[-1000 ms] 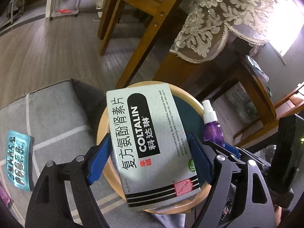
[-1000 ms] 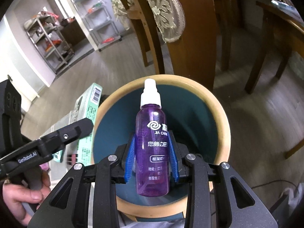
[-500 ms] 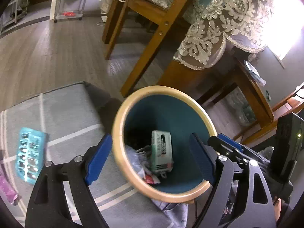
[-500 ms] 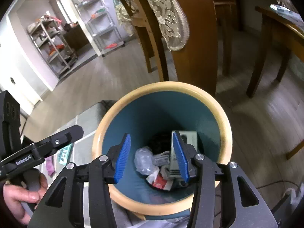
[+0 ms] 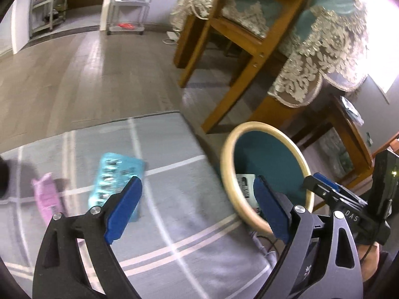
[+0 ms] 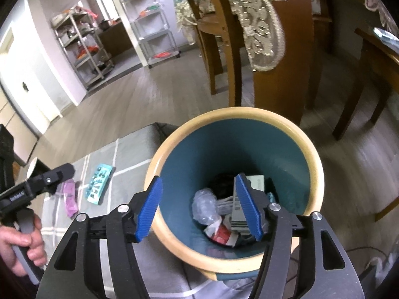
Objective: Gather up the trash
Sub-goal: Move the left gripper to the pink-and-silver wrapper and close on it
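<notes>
Blue ribbed pads tip both pairs of my black fingers, and neither pair grips anything. My left gripper [image 5: 197, 208] stands spread wide, its jaws having just opened further, with only the grey rug with pale stripes [image 5: 179, 199] between them; its left pad sits in front of the turquoise blister pack of pills [image 5: 117, 182] lying flat on that rug, though I cannot tell whether it touches it. A pink wrapper [image 5: 46, 198] lies just beside the pack, further left. My right gripper [image 6: 198, 208] hangs over the round teal waste bin with a cream rim [image 6: 318, 174], jaws partly apart and just been opening, empty between the pads. One pad is outside the bin's near rim, the other over its mouth. Down in the bin lie a grey-white medicine box [image 6: 258, 183] standing on end, a crumpled clear plastic wrap [image 6: 205, 205] and a red and white scrap [image 6: 220, 233]. In the right wrist view my left hand [image 6: 20, 244] clasps the handle of the left tool, out over the rug, and the blister pack shows beyond its tip, well apart from the bin.
</notes>
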`<state>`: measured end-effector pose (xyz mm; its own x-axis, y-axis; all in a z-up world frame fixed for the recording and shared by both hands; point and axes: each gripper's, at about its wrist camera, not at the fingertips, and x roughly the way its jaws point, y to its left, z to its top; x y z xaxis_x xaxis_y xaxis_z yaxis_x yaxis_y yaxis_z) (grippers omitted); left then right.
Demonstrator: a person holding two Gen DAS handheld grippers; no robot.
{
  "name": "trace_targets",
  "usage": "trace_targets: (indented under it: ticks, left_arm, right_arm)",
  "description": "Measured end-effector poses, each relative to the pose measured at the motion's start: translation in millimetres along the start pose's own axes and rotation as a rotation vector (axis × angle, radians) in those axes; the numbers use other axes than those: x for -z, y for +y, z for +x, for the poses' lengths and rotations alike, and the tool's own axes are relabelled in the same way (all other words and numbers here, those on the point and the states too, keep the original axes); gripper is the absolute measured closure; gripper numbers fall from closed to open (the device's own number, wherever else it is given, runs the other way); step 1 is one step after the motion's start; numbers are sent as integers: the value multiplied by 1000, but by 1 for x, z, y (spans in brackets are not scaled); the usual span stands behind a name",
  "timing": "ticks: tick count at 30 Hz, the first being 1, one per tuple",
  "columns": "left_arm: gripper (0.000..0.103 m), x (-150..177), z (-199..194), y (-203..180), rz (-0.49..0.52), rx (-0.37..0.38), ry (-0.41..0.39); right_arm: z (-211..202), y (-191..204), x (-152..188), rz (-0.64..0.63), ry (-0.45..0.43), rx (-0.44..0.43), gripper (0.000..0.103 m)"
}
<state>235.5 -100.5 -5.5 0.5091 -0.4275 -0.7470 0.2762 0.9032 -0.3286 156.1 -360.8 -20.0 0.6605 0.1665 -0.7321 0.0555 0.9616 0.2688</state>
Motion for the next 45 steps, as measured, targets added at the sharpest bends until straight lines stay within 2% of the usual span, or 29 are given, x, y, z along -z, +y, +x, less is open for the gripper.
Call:
trace_targets:
  ticks: [10,18,27,37,42,44,45]
  left_arm:
    - [9,17,-45,60,18,-148,1]
    - [7,36,-63,111,-43,-258,3]
    - [6,45,-42,144,-126,-326,71]
    - [6,48,-11,155,-129,-395,147]
    - [6,45,2,160,-166,-374,145]
    - [8,44,7,160,-157,-378,143]
    - [14,43,10,159,-145,-381,147]
  right_arm:
    - [7,51,9,-108,26,-28,28]
    - [17,91,23,-202,63,-51,25]
    - [29,109,40,-271,111,-61,23]
    - [37,119,49,-305,141,-64,23]
    - [43,128,53,-323,156,-78,23]
    - [46,132,54,-329,161,-86,23]
    - [47,133,54,-329,165,-91,23]
